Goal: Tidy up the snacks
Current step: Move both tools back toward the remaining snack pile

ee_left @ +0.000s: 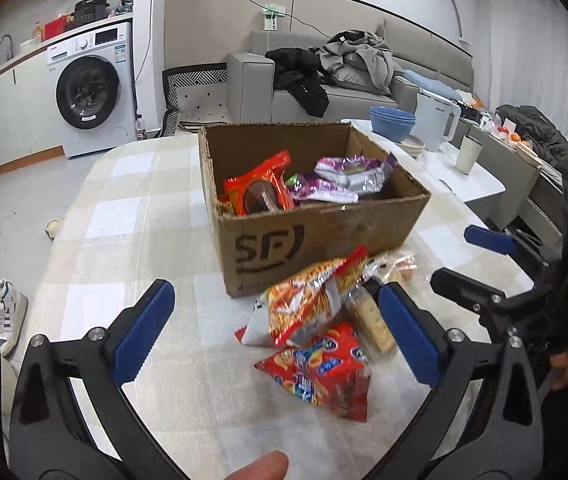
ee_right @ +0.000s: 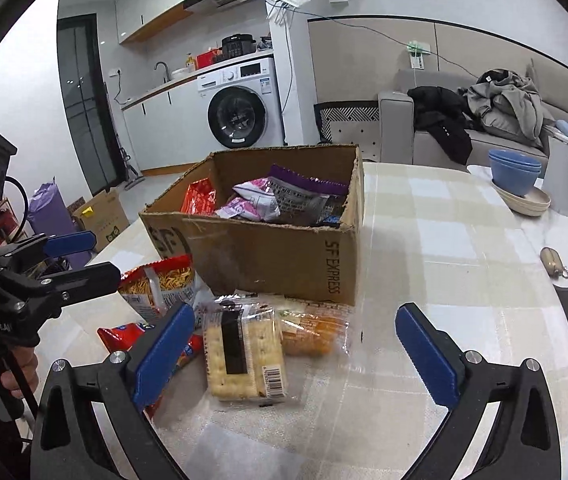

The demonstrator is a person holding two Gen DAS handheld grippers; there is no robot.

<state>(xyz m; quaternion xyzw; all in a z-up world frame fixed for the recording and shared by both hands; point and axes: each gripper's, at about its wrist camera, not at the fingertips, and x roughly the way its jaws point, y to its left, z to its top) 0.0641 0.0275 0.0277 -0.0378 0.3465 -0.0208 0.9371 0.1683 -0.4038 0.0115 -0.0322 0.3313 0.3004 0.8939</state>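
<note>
Lying near the brown cardboard box [ee_left: 324, 236], four snack packets [ee_right: 245, 354] sit before both wide-open, empty tongs [ee_left: 275, 330] [ee_right: 294, 354].

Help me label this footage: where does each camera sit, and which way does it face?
Left wrist view: on the left gripper, looking down over the table at the snack packets and cardboard box; its open jaws, a fingertip and the right gripper show.
Right wrist view: on the right gripper, facing the cracker packet and box; its open jaws, the left gripper and a hand show.
Shared: box, packets, table, washing machine, sofa.
</note>
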